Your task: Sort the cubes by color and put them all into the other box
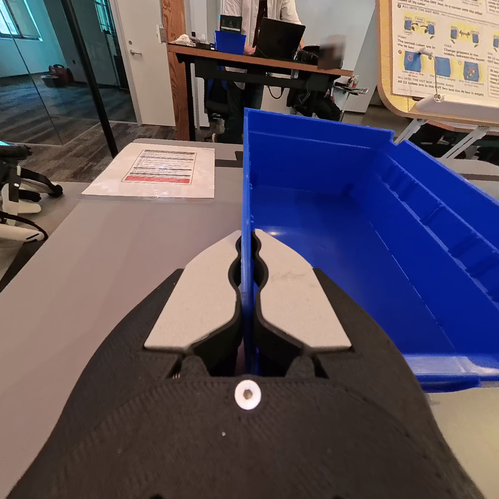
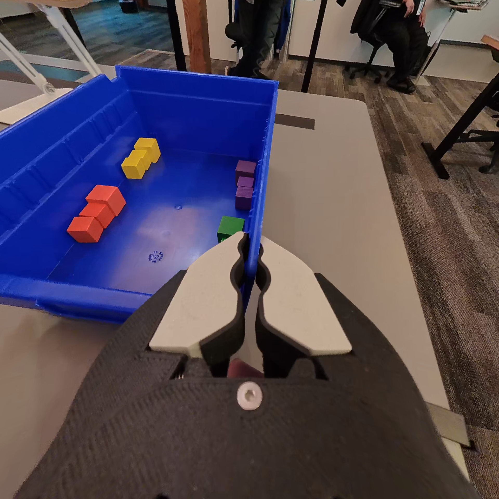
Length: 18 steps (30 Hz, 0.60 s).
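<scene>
We gripped two blue boxes on a grey table (image 2: 324,189). Our left gripper (image 1: 246,235) clenched the empty box (image 1: 337,243) by its left wall. Our right gripper (image 2: 252,239) clenched the right wall of the other box (image 2: 189,108), which held red cubes (image 2: 97,213) near left, yellow cubes (image 2: 140,158) farther, purple cubes (image 2: 245,185) far right, and a green cube (image 2: 229,225), possibly more, hidden behind our fingers.

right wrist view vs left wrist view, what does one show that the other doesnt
Only the right wrist view shows a blue plastic bin holding grouped wooden cubes: yellow, red, purple, green.

Only the left wrist view shows an empty blue plastic bin and a laminated white sheet.

Both show a grey-fingered gripper, right and left, shut on a bin wall, on a grey table.
</scene>
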Motion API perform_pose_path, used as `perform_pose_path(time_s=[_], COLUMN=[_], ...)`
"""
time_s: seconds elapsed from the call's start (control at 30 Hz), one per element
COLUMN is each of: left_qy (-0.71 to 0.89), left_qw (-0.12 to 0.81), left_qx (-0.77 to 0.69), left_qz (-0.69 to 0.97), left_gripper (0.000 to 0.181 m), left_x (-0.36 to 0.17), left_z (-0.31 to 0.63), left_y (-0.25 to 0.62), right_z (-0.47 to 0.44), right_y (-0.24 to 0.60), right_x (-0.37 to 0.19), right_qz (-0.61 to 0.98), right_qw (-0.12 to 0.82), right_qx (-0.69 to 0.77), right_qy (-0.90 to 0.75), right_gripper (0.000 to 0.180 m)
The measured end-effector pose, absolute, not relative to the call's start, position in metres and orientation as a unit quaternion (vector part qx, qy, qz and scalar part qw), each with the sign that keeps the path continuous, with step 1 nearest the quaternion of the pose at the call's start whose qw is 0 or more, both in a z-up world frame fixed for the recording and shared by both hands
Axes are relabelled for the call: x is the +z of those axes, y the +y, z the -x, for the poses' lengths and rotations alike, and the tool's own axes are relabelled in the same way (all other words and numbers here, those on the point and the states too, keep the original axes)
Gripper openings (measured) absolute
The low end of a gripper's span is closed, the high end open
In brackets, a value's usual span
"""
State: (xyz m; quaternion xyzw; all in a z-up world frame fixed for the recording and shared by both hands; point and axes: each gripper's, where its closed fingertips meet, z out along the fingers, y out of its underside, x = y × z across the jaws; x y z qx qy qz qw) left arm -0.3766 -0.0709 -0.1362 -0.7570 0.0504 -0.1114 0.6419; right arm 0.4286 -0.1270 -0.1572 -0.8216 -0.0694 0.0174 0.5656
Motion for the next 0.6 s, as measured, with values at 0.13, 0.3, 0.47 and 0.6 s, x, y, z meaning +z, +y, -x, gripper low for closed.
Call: perform_pose_path(time_s=[0.13, 0.3, 0.47, 0.6], left_qy=[0.045, 0.047, 0.046, 0.041], left_qw=[0.644, 0.649, 0.65, 0.654], left_qx=[-0.117, -0.108, -0.112, -0.116], left_qz=[0.755, 0.752, 0.75, 0.747], left_gripper=[0.002, 0.003, 0.003, 0.002], left_x=[-0.134, -0.131, -0.13, -0.13], left_z=[0.379, 0.382, 0.385, 0.389], left_y=[-0.082, -0.093, -0.104, -0.112], right_z=[-0.417, -0.401, -0.382, -0.365], right_y=[-0.136, -0.145, -0.155, -0.163], right_x=[-0.157, -0.157, -0.157, -0.157], right_qz=[0.821, 0.82, 0.817, 0.816], right_qw=[0.565, 0.564, 0.565, 0.563], right_qx=[0.021, 0.03, 0.04, 0.05], right_qy=[-0.079, -0.091, -0.103, -0.117], right_gripper=[0.003, 0.003, 0.003, 0.003])
